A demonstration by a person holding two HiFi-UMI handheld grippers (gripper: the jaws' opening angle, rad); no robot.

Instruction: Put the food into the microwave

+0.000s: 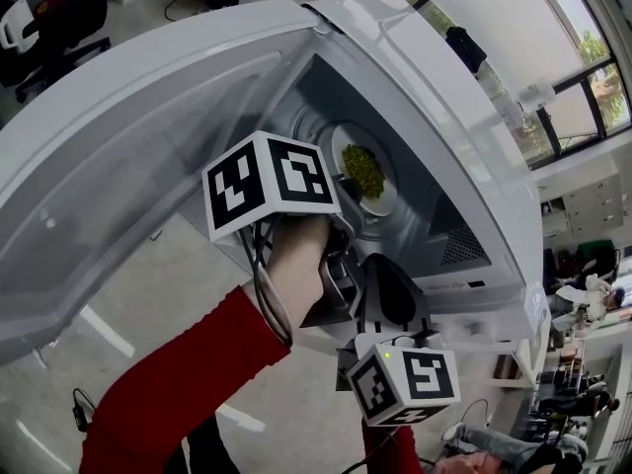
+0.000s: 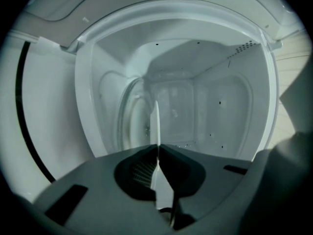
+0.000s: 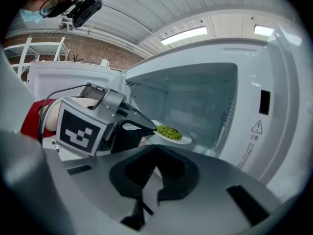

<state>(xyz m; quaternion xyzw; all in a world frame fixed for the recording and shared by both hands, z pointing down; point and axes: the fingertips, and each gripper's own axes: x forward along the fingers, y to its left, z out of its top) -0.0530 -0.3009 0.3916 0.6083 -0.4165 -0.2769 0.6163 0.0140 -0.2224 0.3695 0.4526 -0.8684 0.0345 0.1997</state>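
Observation:
A white microwave (image 1: pixel 449 156) stands with its door (image 1: pixel 128 146) swung wide to the left. Inside its cavity (image 3: pixel 195 92) is a white plate (image 1: pixel 377 197) with a heap of green food (image 1: pixel 362 169). My left gripper (image 1: pixel 341 203) reaches into the opening and is shut on the plate's near rim. In the left gripper view the plate (image 2: pixel 157 126) shows edge-on between the jaws of the left gripper (image 2: pixel 157 148), with the glass turntable (image 2: pixel 128 116) behind it. My right gripper (image 1: pixel 373 263) hangs just outside the opening, jaws together and empty. From the right gripper view (image 3: pixel 156 150) I see the plate (image 3: pixel 182 140) and food (image 3: pixel 168 131).
The open door fills the left of the head view. The microwave's right front panel (image 3: pixel 264 102) carries a warning label (image 3: pixel 257 128). Office chairs (image 1: pixel 49 18) stand far behind on the floor, and shelves (image 1: pixel 583 363) crowd the lower right.

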